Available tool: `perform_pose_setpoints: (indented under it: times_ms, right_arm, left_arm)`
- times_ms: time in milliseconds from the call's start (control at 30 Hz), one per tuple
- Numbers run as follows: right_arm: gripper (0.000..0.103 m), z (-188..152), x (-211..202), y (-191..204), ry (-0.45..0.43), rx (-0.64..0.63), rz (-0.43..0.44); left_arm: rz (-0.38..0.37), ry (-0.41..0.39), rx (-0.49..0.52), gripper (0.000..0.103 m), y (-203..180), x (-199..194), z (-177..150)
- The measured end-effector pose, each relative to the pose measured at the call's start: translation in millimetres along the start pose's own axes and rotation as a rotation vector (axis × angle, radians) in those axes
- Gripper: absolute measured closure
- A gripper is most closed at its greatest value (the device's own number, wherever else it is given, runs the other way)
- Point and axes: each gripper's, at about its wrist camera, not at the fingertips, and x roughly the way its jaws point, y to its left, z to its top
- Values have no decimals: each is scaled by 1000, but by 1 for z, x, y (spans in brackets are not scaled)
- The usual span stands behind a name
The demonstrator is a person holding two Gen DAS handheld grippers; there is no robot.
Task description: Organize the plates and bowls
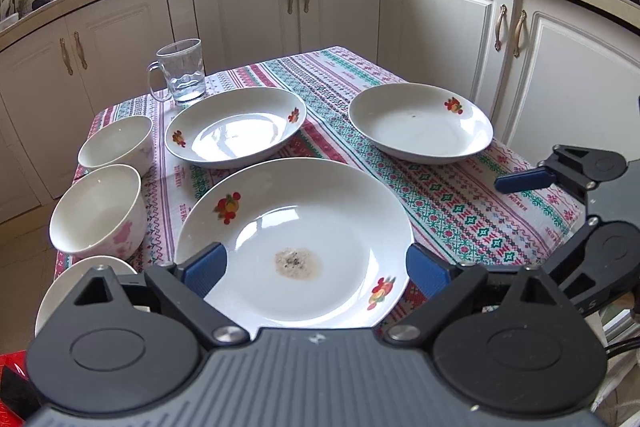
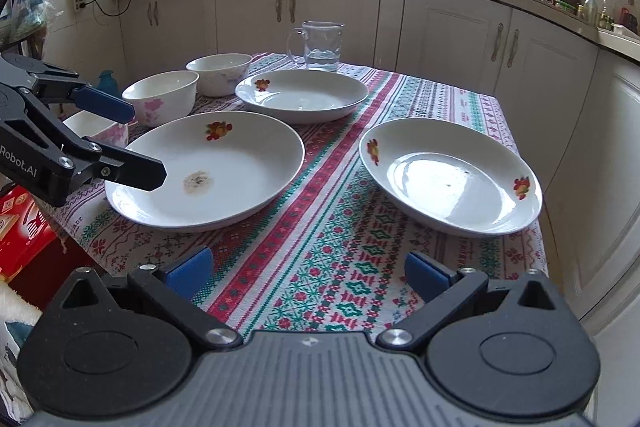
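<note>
Near plate (image 1: 304, 211) holds a dried stain (image 1: 297, 262); mug (image 1: 183, 71) holds water.

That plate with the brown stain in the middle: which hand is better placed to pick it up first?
The left. Its open tongs already straddle the stained plate at its near rim. The right tongs, also open, hang over bare tablecloth, between that plate and the plate on the right.

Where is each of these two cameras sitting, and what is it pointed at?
Left wrist: rides the left gripper, angled down at the stained plate; its open jaws show, plus the right gripper.
Right wrist: rides the right gripper, over the tablecloth; open jaws show, plus the left gripper.
Shared: three plates, bowls, glass mug.
</note>
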Motion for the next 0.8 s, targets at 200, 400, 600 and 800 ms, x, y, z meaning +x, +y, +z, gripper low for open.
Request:
perform_pose_setpoints:
  times_ms: [200,400,600,800]
  right_arm:
    - [0,3,12,16,38,-31,30]
    - [0,5,20,25,60,-54,73]
    - [0,7,36,33,92,-105,123]
    - [0,9,48,37,99,-137,174]
  left_arm:
    - [15,18,-58,7,20,1,-1]
    - [14,33,-109,7,41,3,-2]
    - [75,32,-49,7,47,5,5]
    - [48,51,-32,7,50,13,12]
